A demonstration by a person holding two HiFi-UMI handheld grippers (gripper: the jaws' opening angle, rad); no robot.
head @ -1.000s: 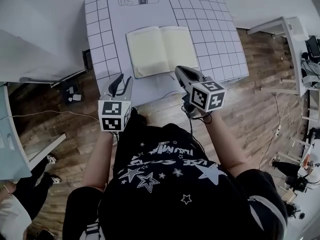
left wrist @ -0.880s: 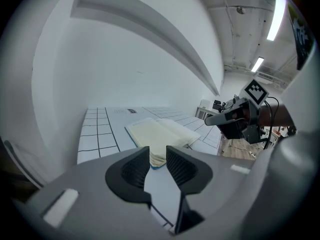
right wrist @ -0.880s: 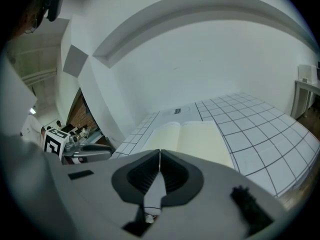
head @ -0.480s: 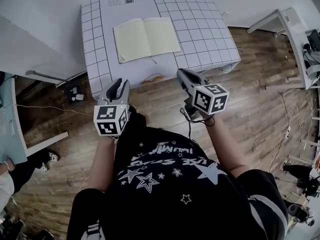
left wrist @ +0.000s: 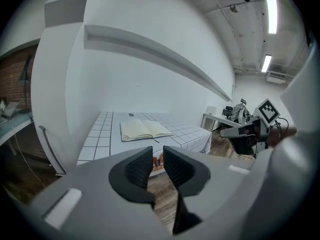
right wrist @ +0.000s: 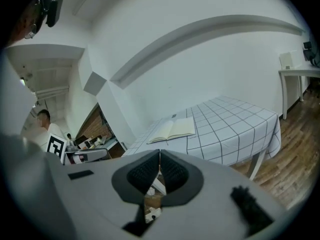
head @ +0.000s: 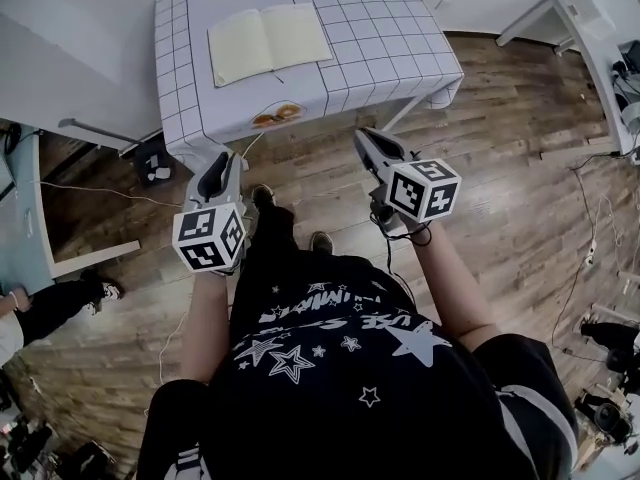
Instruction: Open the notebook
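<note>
The notebook [head: 268, 40] lies open, cream pages up, on the checked tablecloth of the table [head: 390, 38]. It also shows in the left gripper view, notebook [left wrist: 145, 129], and in the right gripper view, notebook [right wrist: 174, 129]. Both grippers hang over the wooden floor, well short of the table's near edge. My left gripper [head: 215, 163] [left wrist: 157, 156] has a narrow gap between its jaws, which are closing with nothing between them. My right gripper [head: 366, 140] [right wrist: 159, 156] is shut and holds nothing.
A white side table [head: 560, 23] stands at the right. Cables [head: 585, 258] trail over the floor there. Another person [head: 45, 313] stands at the left beside a pale desk [head: 20, 208]. A small box [head: 152, 173] sits on the floor by the table's left corner.
Both grippers have drawn back from the table's edge to over the floor, and the table has receded toward the top of the head view. The left jaws have narrowed.
</note>
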